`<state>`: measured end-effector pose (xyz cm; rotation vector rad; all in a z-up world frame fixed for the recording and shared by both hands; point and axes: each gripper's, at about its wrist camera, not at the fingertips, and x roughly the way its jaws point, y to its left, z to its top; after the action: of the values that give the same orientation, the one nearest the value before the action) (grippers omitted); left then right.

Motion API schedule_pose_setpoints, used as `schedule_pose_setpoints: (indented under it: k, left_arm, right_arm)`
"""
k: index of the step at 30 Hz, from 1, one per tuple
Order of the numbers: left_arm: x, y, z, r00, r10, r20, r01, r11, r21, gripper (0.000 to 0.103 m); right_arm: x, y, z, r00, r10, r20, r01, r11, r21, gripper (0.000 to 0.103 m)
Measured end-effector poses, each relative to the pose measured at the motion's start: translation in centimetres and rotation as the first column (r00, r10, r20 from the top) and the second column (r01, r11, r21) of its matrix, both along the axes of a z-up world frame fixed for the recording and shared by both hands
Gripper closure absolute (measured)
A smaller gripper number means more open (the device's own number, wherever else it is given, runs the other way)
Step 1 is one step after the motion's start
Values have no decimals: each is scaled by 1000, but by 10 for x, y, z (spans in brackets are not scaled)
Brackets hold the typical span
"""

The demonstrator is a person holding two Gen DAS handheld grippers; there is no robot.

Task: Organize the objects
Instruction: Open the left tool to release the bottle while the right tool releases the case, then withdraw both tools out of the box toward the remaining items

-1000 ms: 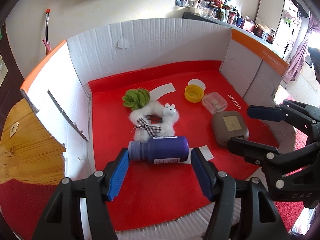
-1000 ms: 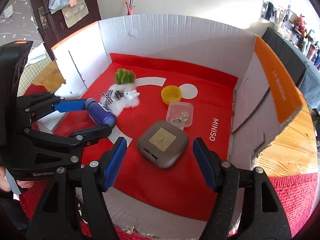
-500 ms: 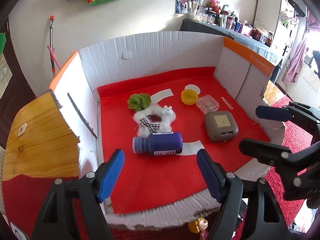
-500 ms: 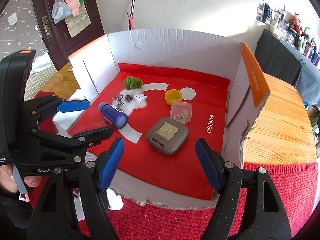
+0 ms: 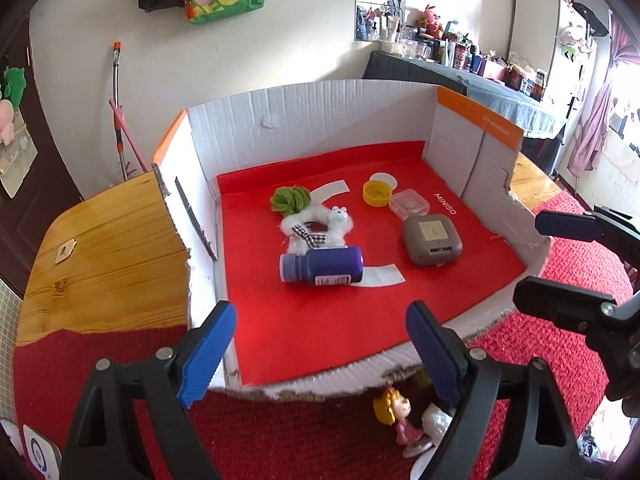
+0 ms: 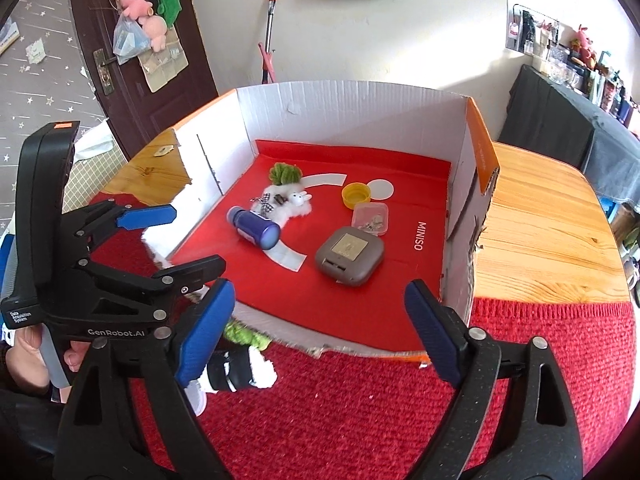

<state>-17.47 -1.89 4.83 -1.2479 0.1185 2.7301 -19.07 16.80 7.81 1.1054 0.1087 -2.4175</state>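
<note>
A white cardboard box (image 5: 320,120) (image 6: 352,112) with a red floor holds a purple bottle (image 5: 324,266) (image 6: 254,228) lying on its side. Beside the bottle are a white plush toy (image 5: 316,228) (image 6: 288,204) with a green tuft, a yellow cap (image 5: 376,193) (image 6: 356,196), a small clear case (image 5: 409,205) (image 6: 371,219) and a grey-brown case (image 5: 432,240) (image 6: 350,256). My left gripper (image 5: 320,340) (image 6: 176,242) hovers at the box's front edge. Its jaws are opening with nothing between them. My right gripper (image 6: 320,312) (image 5: 560,264) hangs near the front right corner, jaws also opening and empty.
The box stands on a wooden table (image 5: 100,248) (image 6: 540,220) partly covered by a red knitted cloth (image 6: 360,400). In front of the box lie a small doll (image 5: 394,412), a green fluffy piece (image 6: 244,336) and a white and black item (image 6: 240,372).
Both grippers have drawn back out of the box and upward, and their jaws have widened. The bottle and the grey-brown case, earlier between the jaws, now lie well ahead of them.
</note>
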Motion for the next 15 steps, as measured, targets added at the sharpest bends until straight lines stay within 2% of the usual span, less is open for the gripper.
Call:
schedule_pose_setpoints:
  k: [5,9,15]
  left_arm:
    - [14,2,5,1000,-7,-23,7,1000,0,11]
    - [26,4,9,999,-12,-36,12,1000,7,4]
    - [43,6,10,999,-18,-51,18,1000,7,3]
  right_arm:
    - [14,2,4,1000,2,-14,-2,1000,-13,13]
    - [23,2,6,1000,9,-19,-9,1000,-21,9]
    - [39,1,6,999,19,-27,-19,1000,-21,9]
